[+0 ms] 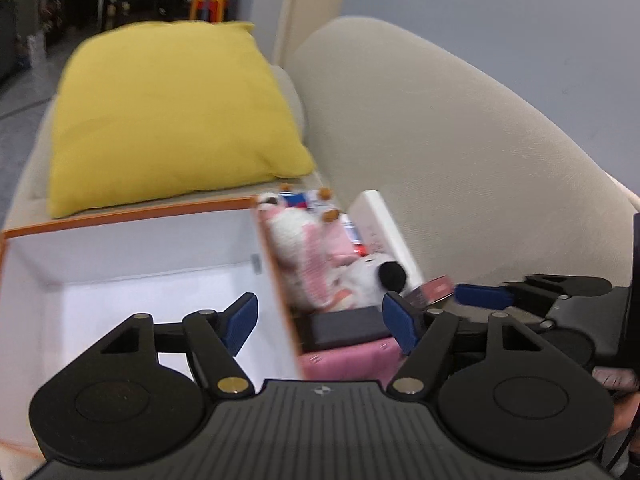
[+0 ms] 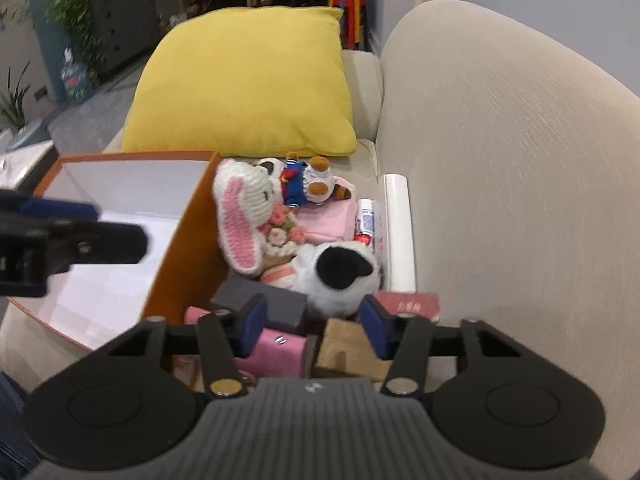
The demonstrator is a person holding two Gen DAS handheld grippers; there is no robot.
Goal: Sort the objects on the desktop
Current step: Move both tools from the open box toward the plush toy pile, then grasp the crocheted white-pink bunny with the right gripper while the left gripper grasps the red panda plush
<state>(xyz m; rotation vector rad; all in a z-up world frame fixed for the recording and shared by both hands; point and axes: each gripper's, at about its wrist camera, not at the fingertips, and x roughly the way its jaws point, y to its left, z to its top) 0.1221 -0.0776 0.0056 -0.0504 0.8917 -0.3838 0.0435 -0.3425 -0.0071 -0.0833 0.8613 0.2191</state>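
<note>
Both grippers are hovering over a sofa seat here, and the risk is crowding: the toys and small boxes are lying packed tight between the orange box (image 2: pixel 176 248) and the sofa back (image 2: pixel 500 180), so fingers coming down among them are likely to pinch two things at once or shove the pile sideways. The right gripper (image 2: pixel 314 326) is pointing steeply down over the near end of that pile, its fingers (image 2: pixel 252 326) standing partly apart with nothing pressed between them; below the gap sit a pink pouch (image 2: pixel 280 350) and a brown block (image 2: pixel 352 350), touching each other, so a squeeze here may be catching both. Just beyond, the black-and-white plush (image 2: pixel 340 276) is leaning on a dark box (image 2: pixel 260 304), and a nudge could be rolling it. Farther off, the crocheted rabbit (image 2: pixel 240 216) is lying against the box wall with a small sailor bear (image 2: pixel 308 182) behind it. The left gripper (image 1: pixel 320 322) is angled down too, fingers wide apart and holding nothing, straddling the box's right wall, so dropping straight down is risking a knock on that rim. The box's white inside is looking bare as far as it shows. The yellow cushion (image 1: pixel 172 116) is sitting at the far end, well apart.
</note>
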